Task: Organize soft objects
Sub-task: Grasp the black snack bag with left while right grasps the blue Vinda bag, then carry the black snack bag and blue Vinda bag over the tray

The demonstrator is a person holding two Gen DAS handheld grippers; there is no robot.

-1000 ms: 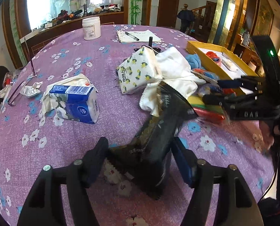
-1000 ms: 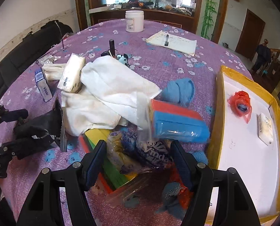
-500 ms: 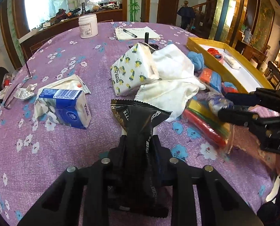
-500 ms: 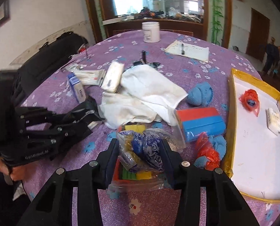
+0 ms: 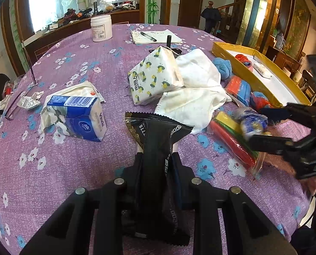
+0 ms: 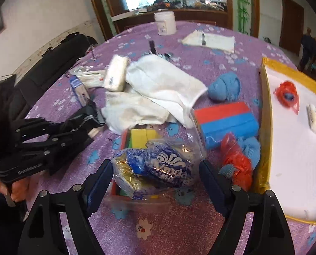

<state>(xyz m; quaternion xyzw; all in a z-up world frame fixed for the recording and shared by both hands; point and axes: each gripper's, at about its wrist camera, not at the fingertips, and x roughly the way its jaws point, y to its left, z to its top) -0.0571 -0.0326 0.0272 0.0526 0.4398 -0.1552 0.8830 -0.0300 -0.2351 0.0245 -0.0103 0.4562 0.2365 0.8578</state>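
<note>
Left tool (image 5: 157, 159): clamped on the black sachet (image 5: 158, 148), pads pressing its narrow waist.
Black sachet, axis: long axis runs along the fingers, pointing away from the camera; its serrated far end fans out just beyond the fingertips, above the purple flowered tabletop (image 5: 73, 165).
Right tool (image 6: 153, 170): jaws stand apart and have just been opening; the blue tissue bundle (image 6: 162, 167) lies between them on a clear bag of coloured blocks (image 6: 141, 137), with neither pad pressing it.
Only the left view shows: the blue tissue pack's (image 5: 79, 116) barcoded face, ahead and to the left of the left tool; the lemon-print pack's (image 5: 153, 76) pattern, straight ahead beyond the sachet.
Only the right view shows: the whole yellow-rimmed tray (image 6: 266, 110), right of the right tool, holding an orange bag and a small white pack; the red-and-blue block (image 6: 226, 121) ahead and to the right; a hand (image 6: 11, 187) gripping the left tool.
Against a second ago: the sachet then lay loose and askew between spread left jaws; now it is pinched straight. The right tool held the bundle tighter half a second ago.
</note>
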